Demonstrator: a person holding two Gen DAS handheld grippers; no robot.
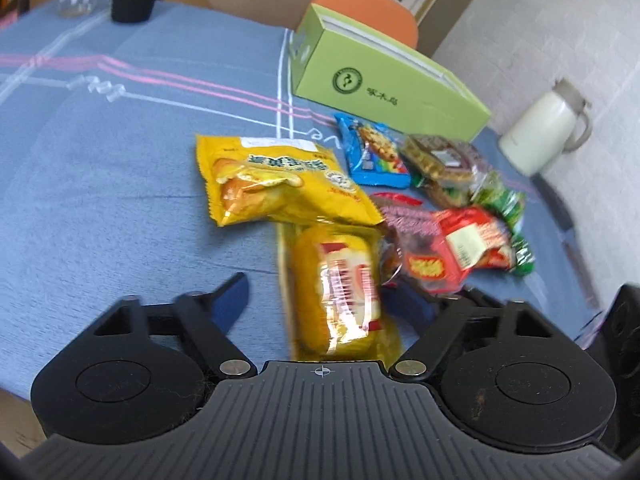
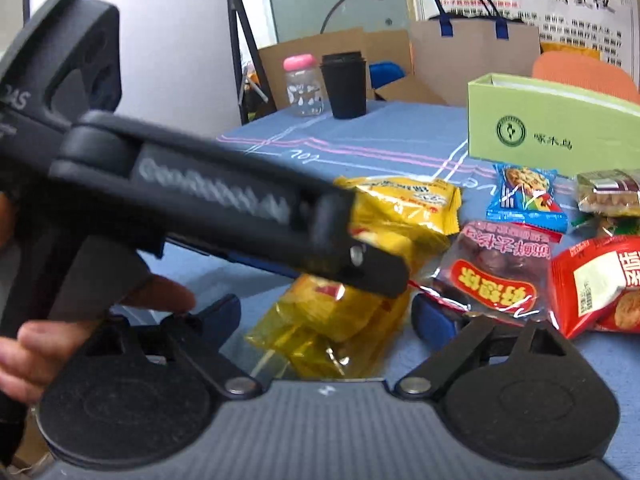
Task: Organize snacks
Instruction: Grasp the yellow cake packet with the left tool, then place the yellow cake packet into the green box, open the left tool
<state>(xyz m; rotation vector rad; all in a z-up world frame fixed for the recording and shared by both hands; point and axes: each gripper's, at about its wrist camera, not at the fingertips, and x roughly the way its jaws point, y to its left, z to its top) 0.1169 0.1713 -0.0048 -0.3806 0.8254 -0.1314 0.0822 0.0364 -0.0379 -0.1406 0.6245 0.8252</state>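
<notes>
You are holding the left gripper [image 1: 326, 300] low over the desk [image 1: 120, 184], angled down at the snacks, its fingers [image 1: 234, 298] spread wide on either side of a small yellow cake packet [image 1: 340, 292]; whether they are touching it is unclear. Your left hand [image 2: 60, 344] is wrapping the handle. The right gripper [image 2: 332, 320] is pointing across from beside it, fingers [image 2: 224, 316] also spread apart, gripping nothing. A larger yellow snack bag [image 1: 276, 180] is lying just beyond the packet, with red packets [image 1: 460, 248] beside them and a green box [image 1: 380, 80] farther back.
</notes>
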